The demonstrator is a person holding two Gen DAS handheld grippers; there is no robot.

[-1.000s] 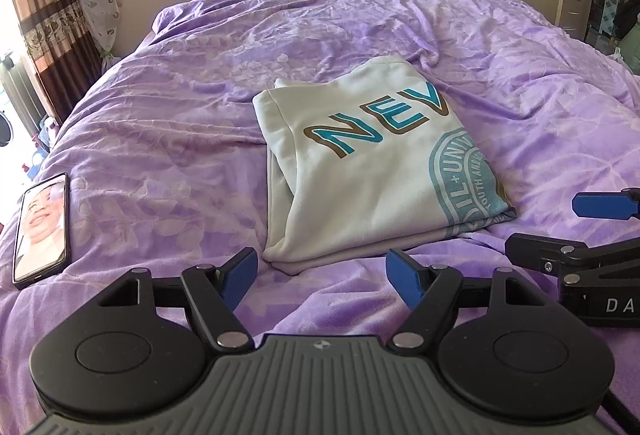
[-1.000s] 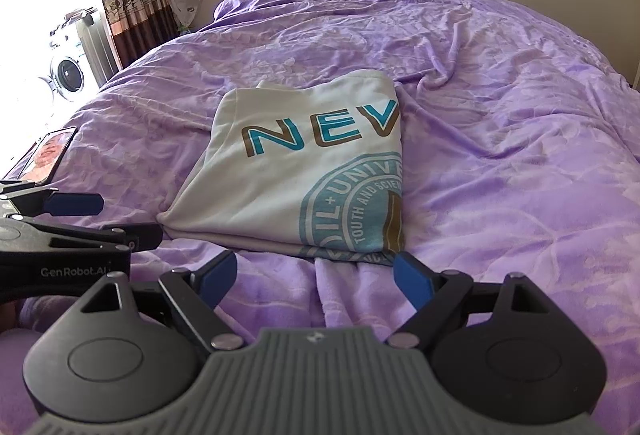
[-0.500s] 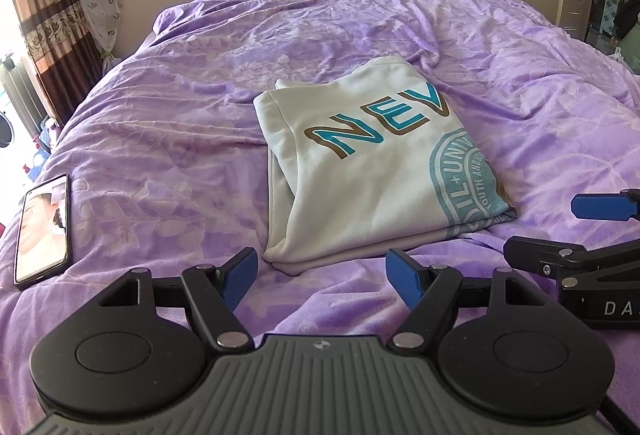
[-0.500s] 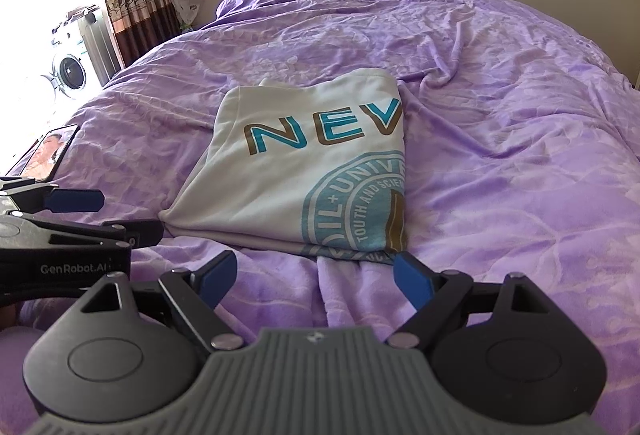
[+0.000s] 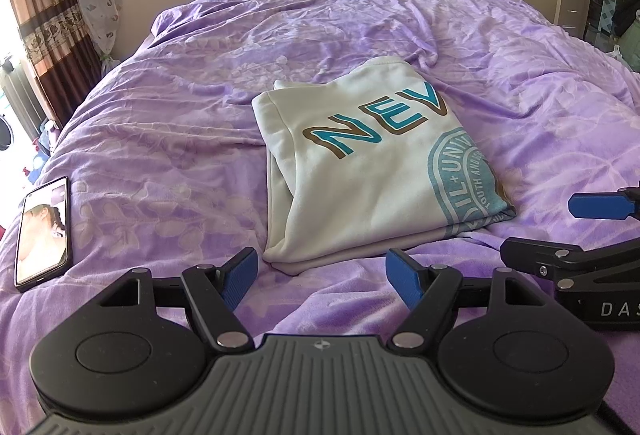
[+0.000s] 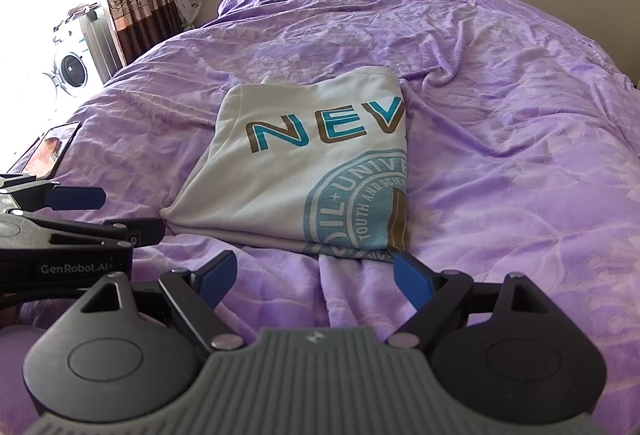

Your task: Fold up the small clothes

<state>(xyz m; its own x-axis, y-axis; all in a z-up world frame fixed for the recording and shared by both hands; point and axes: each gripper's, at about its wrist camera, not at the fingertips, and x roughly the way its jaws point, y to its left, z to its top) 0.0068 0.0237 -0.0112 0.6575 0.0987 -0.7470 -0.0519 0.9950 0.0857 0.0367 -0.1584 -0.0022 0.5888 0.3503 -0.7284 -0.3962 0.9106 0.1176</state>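
shirt (image 5: pixel 372 171) folded, mid-bed (image 5: pixel 160 139) | I hold left gripper (image 5: pixel 322 277) and right gripper (image 6: pixel 314 277) short of it, jaws apart, empty | soft, light, floppy; I'd pinch near hem corners

Folded shirt (image 5: pixel 376 171), open left tongs (image 5: pixel 322 275), phone (image 5: pixel 42 231)

phone (image 5: pixel 43 233) screen picture changed from face to another shot; nothing else visibly shifted.

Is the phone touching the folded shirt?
Apart. The left wrist view shows the phone lying near the bed's left edge, with a wide stretch of purple bedspread between it and the folded shirt.
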